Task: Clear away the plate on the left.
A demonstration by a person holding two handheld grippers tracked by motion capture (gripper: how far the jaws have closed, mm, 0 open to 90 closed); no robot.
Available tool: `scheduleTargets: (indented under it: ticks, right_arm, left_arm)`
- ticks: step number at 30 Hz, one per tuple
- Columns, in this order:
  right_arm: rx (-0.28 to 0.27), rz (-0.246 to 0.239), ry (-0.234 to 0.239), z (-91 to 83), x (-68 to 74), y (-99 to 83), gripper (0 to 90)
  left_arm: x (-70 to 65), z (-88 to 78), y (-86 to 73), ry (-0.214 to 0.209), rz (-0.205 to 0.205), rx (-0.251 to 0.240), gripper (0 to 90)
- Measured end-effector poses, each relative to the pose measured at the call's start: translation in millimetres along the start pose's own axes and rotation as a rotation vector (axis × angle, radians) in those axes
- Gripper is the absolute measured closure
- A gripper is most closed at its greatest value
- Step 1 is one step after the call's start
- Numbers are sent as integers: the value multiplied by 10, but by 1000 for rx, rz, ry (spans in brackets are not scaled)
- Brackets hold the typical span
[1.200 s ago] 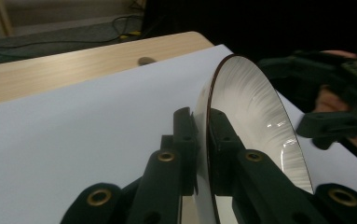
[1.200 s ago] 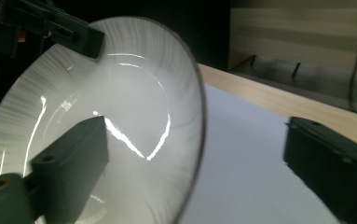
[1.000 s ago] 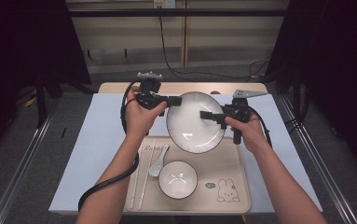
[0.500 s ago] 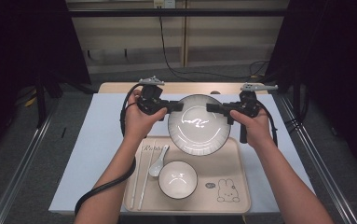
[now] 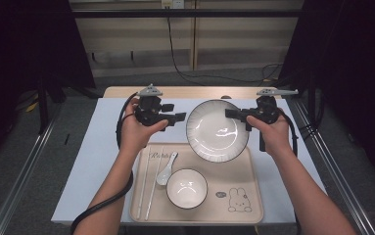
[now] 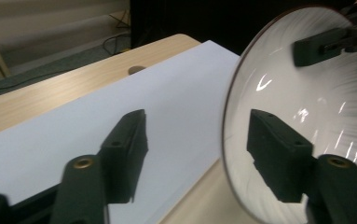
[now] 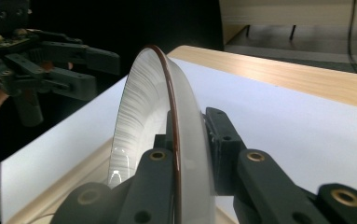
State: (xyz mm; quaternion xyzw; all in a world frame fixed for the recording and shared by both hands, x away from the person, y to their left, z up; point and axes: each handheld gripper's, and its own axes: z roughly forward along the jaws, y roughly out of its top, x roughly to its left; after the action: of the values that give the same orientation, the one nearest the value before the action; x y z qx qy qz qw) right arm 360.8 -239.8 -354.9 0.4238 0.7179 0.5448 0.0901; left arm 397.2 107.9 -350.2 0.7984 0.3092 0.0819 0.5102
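A white plate [image 5: 218,129] with a dark rim is held tilted, its lower edge over the far side of the beige tray [image 5: 246,196]. My right gripper [image 5: 234,113] is shut on the plate's right rim; in the right gripper view the rim [image 7: 139,107] runs up between the right gripper's [image 7: 190,140] two jaws. My left gripper [image 5: 179,117] is at the plate's left edge and its jaws have just been opening. In the left gripper view the left gripper [image 6: 199,149] stands open, the plate [image 6: 316,93] rim in the gap with neither pad pressing on it.
On the tray lie a small white bowl [image 5: 187,188], a white spoon [image 5: 167,169] and a pair of chopsticks [image 5: 148,186]. The tray sits on a white mat [image 5: 102,147] over a wooden table [image 5: 175,91]. Metal rails run along both sides of the table.
The left gripper's jaws have opened off the plate's left rim. The plate has shifted slightly to the right in the right gripper's hold.
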Motion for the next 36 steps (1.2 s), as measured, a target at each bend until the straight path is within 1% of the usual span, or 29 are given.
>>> scheduleTargets:
  ticks: [1, 2, 3, 4, 6, 7, 9, 10, 11, 12, 13, 17, 19, 20, 22, 24, 26, 27, 29, 33, 34, 36]
  right_arm:
    - [8, -4, -5, -12, -5, -12, 814]
    - [13, -4, -9, -20, -5, -23, 814]
    - [20, -1, -20, -27, -3, -37, 814]
    - [25, -11, -31, -33, -2, -53, 814]
    - [43, -17, -48, -38, 4, -86, 814]
    - [50, -14, -49, -39, 1, -104, 814]
    - [57, -14, -50, -36, 4, -139, 814]
    - [63, -20, -58, -36, 3, -154, 814]
    - [71, -15, -65, -35, 4, -168, 814]
    - [78, -18, -69, -35, -1, -183, 814]
    - [83, -11, -70, -36, -4, -197, 814]
    - [99, 1, -78, -43, -41, -260, 814]
    - [108, 12, -77, -46, -58, -297, 813]
    - [113, 12, -77, -45, -62, -318, 813]
    - [128, 23, -74, -43, -59, -362, 813]
    - [135, 36, -67, -35, -70, -404, 813]
    - [135, 42, -67, -25, -76, -439, 813]
    - [138, 41, -70, -21, -78, -454, 813]
    - [148, 49, -62, -5, -81, -486, 813]
    - [157, 59, -65, 18, -99, -558, 812]
    - [165, 61, -68, 19, -102, -570, 812]
    - [170, 61, -63, 32, -105, -595, 812]
  left_arm:
    - [10, -19, -25, 6, -7, -4, 336]
    - [16, -37, -49, 19, -19, 4, 313]
    - [30, -55, -73, 20, -18, 3, 289]
    - [36, -68, -99, 28, -25, -1, 270]
    - [44, -90, -145, 39, -31, 11, 228]
    - [48, -103, -165, 46, -38, 19, 215]
    - [60, -121, -205, 58, -43, 15, 197]
    - [70, -128, -224, 58, -46, 16, 185]
    - [76, -136, -242, 66, -52, 15, 169]
    - [82, -145, -259, 69, -51, 15, 159]
    - [86, -154, -276, 75, -51, 18, 154]
    - [109, -169, -354, 73, -63, 17, 146]
    - [114, -177, -388, 81, -65, 20, 139]
    - [115, -177, -405, 76, -72, 17, 139]
    - [121, -188, -429, 85, -65, 19, 138]
    - [124, -197, -452, 95, -78, 16, 138]
    - [137, -208, -476, 102, -74, 21, 128]
    - [145, -211, -493, 99, -77, 20, 127]
    - [155, -220, -513, 108, -75, 22, 124]
    - [181, -238, -557, 115, -85, 19, 113]
    - [188, -247, -560, 121, -82, 26, 110]
    - [205, -249, -583, 117, -89, 20, 106]
